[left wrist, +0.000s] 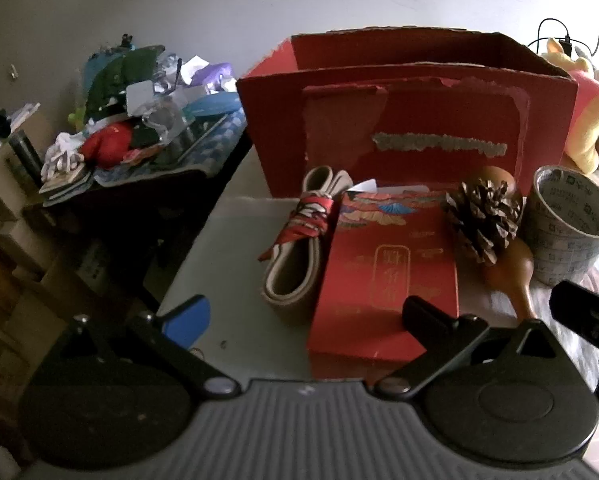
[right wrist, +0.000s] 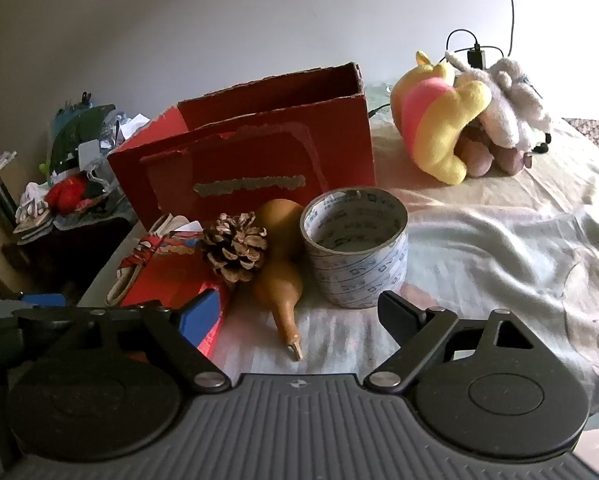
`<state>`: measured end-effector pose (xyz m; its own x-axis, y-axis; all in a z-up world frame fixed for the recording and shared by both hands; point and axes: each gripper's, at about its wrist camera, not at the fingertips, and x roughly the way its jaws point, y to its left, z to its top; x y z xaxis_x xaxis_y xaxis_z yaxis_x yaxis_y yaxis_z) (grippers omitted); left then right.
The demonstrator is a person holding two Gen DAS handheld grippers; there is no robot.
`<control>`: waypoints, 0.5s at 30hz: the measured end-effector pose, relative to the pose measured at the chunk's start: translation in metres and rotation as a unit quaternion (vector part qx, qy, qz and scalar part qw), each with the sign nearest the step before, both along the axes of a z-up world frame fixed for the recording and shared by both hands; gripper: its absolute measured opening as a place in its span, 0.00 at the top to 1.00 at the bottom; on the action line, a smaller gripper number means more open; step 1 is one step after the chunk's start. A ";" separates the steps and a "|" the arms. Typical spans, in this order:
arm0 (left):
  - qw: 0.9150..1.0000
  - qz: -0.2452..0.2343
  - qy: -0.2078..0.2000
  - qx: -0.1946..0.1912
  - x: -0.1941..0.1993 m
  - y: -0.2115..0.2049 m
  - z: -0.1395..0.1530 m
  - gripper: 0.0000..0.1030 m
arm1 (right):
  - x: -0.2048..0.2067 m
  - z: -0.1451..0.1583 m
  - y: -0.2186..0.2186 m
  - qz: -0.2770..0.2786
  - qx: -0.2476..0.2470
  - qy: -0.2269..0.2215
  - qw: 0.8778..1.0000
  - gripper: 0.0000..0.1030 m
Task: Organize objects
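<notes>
Four things lie before your red box (left wrist: pixel 411 120): from the left, belt (left wrist: pixel 295 256), red packet (left wrist: pixel 387 276), pinecone (right wrist: pixel 235 246) on gourd (right wrist: pixel 279 276), tape (right wrist: pixel 355 248). Your left gripper (left wrist: pixel 305 320) and right gripper (right wrist: pixel 299 316) are spread wide, empty, near them.

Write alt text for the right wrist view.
The right gripper, jaws open and empty, faces a gourd, pine cone and tape roll lying before an open red cardboard box; plush toys sit behind.
</notes>
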<state>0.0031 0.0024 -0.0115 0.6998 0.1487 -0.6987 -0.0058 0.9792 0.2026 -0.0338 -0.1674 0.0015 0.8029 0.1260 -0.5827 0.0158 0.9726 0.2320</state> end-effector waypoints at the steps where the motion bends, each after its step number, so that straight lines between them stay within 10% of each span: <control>1: 1.000 0.000 0.000 0.001 -0.001 0.000 0.000 0.00 | 0.000 0.000 -0.001 0.001 0.002 0.001 1.000 0.14; 15: 1.000 -0.010 0.008 -0.004 -0.004 -0.008 0.003 0.00 | -0.003 -0.002 -0.007 0.007 0.007 0.005 1.000 0.14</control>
<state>-0.0008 -0.0054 -0.0087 0.6914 0.1285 -0.7109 0.0171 0.9809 0.1939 -0.0366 -0.1746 -0.0004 0.7957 0.1448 -0.5881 0.0053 0.9693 0.2458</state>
